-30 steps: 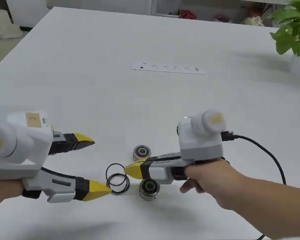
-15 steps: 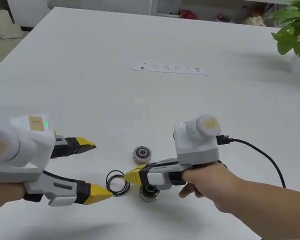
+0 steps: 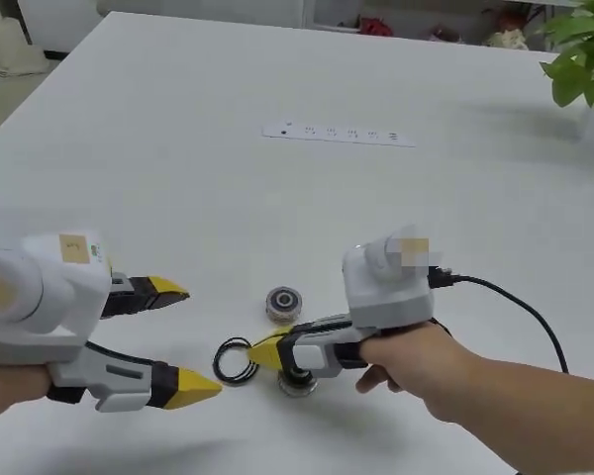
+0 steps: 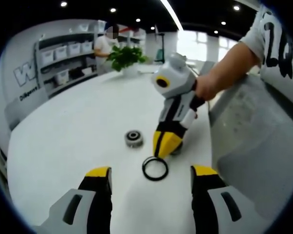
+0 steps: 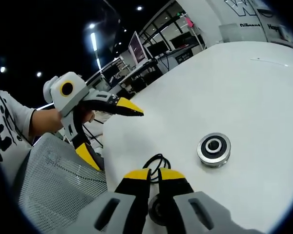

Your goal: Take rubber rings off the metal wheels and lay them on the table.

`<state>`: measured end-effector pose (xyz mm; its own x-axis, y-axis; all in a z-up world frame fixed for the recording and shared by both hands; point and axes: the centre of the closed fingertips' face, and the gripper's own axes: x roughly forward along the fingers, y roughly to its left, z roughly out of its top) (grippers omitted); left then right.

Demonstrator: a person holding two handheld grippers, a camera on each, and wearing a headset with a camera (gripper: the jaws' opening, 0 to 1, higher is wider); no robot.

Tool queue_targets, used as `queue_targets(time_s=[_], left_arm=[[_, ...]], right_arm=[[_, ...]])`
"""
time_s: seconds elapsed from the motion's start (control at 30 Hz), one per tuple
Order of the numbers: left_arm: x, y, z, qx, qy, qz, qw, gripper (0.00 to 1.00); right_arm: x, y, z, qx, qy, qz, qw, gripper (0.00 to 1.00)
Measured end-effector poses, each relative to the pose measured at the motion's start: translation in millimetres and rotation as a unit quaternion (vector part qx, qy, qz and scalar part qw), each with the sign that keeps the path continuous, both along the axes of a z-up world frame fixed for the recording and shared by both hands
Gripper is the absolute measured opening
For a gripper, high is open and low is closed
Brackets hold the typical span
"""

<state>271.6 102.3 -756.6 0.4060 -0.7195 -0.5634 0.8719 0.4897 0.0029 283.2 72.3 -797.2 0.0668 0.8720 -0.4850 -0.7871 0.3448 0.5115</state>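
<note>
Ok, status: the right gripper is at lower centre of the head view. Its jaws are drawn together, yellow tips almost touching, right over the near wheel. Can't tell if any rubber is pinched between them.

The left gripper is at lower left of the head view, jaws wide apart, holding nothing, clear of the parts.

Loose black rings lie flat and overlapping on the tabletop, just left of the right tips. A second wheel sits just above the near one in frame, apart from both grippers.

My read of the step in hand is peeling a ring off the near wheel. Whether either wheel has rubber in its groove is too small to tell.

To do it well:
- The wheel is loose on a smooth top and will likely skid or tip under a sideways pull. Bring the open left jaws in and clamp the metal rim first.
- The right tips should catch only the rubber edge, then roll it over the flange. Don't yank.
- Pull away from the loose rings so they don't get dragged.
- Lay the ring beside the others, then part the jaws.
</note>
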Motion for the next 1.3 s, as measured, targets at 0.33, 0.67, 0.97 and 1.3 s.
queue_targets(time_s=[0.33, 0.67, 0.97, 1.3], left_arm=[[0.7, 1.7, -2.1, 0.001, 0.005, 0.003, 1.0000, 0.66], [0.5, -0.3, -0.7, 0.000, 0.005, 0.001, 1.0000, 0.66], [0.0, -2.0, 5.6, -0.002, -0.001, 0.000, 1.0000, 0.66], [1.1, -1.2, 16.0, -0.005, -0.011, 0.000, 0.9999, 0.67]], right_arm=[[-0.2, -0.8, -0.7, -0.010, -0.018, 0.008, 0.9998, 0.11], [4.3, -5.1, 9.1, -0.003, -0.030, 0.003, 0.9995, 0.15], [13.7, -13.0, 27.4, 0.005, -0.053, -0.004, 0.9986, 0.18], [24.6, -30.7, 53.4, 0.014, -0.092, -0.016, 0.9955, 0.23]])
